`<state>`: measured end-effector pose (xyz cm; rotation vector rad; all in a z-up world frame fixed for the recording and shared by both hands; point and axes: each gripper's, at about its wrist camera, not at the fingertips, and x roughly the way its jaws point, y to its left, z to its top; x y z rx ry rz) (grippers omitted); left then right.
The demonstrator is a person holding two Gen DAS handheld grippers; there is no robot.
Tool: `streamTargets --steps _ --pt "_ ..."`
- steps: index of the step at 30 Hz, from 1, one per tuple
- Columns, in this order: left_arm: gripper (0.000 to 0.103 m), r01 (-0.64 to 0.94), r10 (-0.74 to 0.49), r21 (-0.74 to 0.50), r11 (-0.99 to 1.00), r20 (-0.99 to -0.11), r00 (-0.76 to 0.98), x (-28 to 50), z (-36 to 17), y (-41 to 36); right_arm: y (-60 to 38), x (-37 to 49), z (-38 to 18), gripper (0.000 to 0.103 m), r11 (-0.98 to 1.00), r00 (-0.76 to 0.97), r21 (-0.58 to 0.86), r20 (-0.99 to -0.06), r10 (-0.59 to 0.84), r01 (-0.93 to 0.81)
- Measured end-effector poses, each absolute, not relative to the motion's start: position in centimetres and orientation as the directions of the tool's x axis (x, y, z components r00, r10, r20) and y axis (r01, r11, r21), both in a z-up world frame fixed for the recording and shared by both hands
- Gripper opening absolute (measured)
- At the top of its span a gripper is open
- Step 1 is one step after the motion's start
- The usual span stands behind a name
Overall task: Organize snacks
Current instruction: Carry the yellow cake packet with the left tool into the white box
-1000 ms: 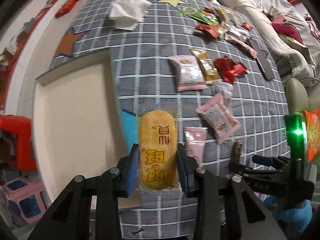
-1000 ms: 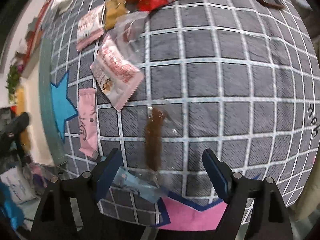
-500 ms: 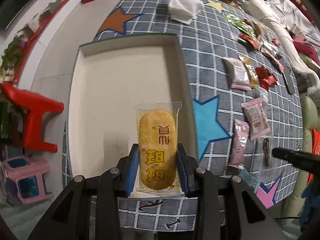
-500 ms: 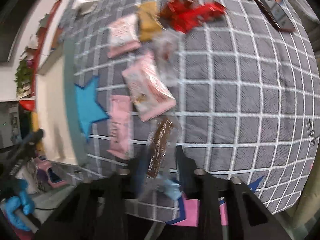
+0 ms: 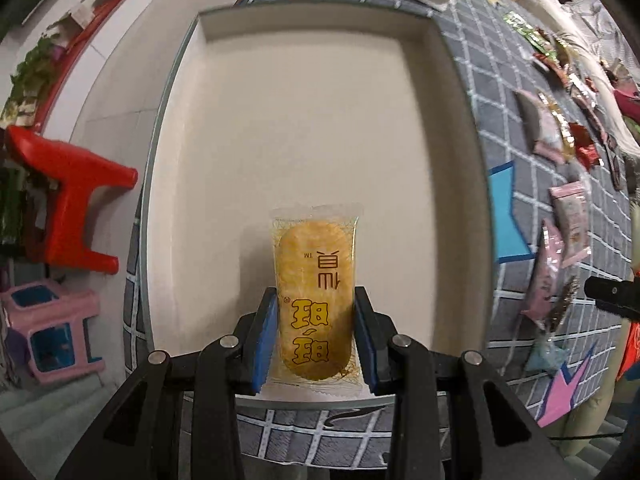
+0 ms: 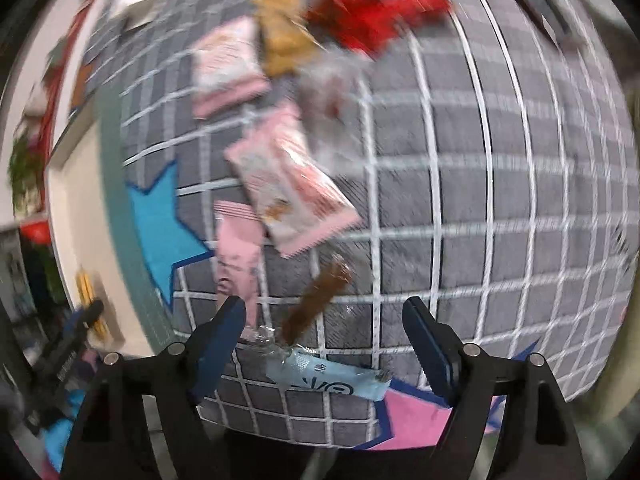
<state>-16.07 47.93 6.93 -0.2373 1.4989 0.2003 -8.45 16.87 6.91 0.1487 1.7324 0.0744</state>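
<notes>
My left gripper is shut on a yellow rice cracker packet and holds it over the near end of a cream tray with a green rim. My right gripper is open above a brown snack bar in clear wrap that lies on the grey checked cloth. A light blue packet lies just below the bar. Pink packets lie beyond. The right wrist view is blurred.
Several more snack packets lie on the cloth right of the tray. A red stool and a pink stool stand on the floor at left. The tray edge and a blue star show in the right wrist view.
My left gripper has carried the cracker packet from over the cloth to over the tray. My right gripper closed around the brown bar half a second ago and now stands open, the bar on the cloth.
</notes>
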Motion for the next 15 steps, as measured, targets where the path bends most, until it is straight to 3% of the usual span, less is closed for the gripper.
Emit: streamTargets --steps 1,3,7,9,11,12,13,15 --pt "0.039 -0.272 -0.013 -0.028 0.962 -0.998 0.055 -16.2 6.5 47.9 16.0 -8.6 6.6 0.08 0.987 -0.17 0.135 -0.974 0.147 0.085" --pt "0.039 -0.26 -0.008 -0.019 0.965 -0.999 0.043 -16.4 6.0 47.8 16.2 -8.9 5.4 0.066 0.982 -0.195 0.137 -0.967 0.161 0.129" --pt "0.04 -0.229 0.007 -0.004 0.973 -0.999 0.047 -17.1 5.2 47.4 18.1 -8.5 4.0 0.065 0.986 -0.21 0.092 -0.97 0.12 0.14" --pt "0.04 -0.198 0.018 0.009 0.98 -0.999 0.045 -17.6 5.0 47.0 20.5 -9.3 4.2 0.048 0.998 -0.211 0.018 -0.977 0.029 0.055" --pt "0.041 -0.182 0.024 0.016 0.983 -0.999 0.041 -18.5 5.4 46.7 22.2 -9.5 4.5 0.045 1.0 -0.212 0.021 -0.977 0.02 -0.004" --pt "0.041 -0.179 0.017 0.01 0.984 -0.999 0.041 -18.9 5.3 46.6 22.5 -9.7 4.6 0.039 1.0 -0.217 0.029 -0.976 0.026 -0.011" --pt "0.042 -0.178 0.015 0.008 0.984 -0.999 0.04 -19.3 5.4 46.6 22.6 -9.9 5.0 0.023 0.999 -0.213 0.049 -0.976 0.046 -0.011" --pt "0.044 -0.182 0.008 0.002 0.983 -0.999 0.035 -20.0 5.6 46.7 22.6 -10.8 5.1 0.022 0.995 -0.203 0.102 -0.974 0.098 -0.009"
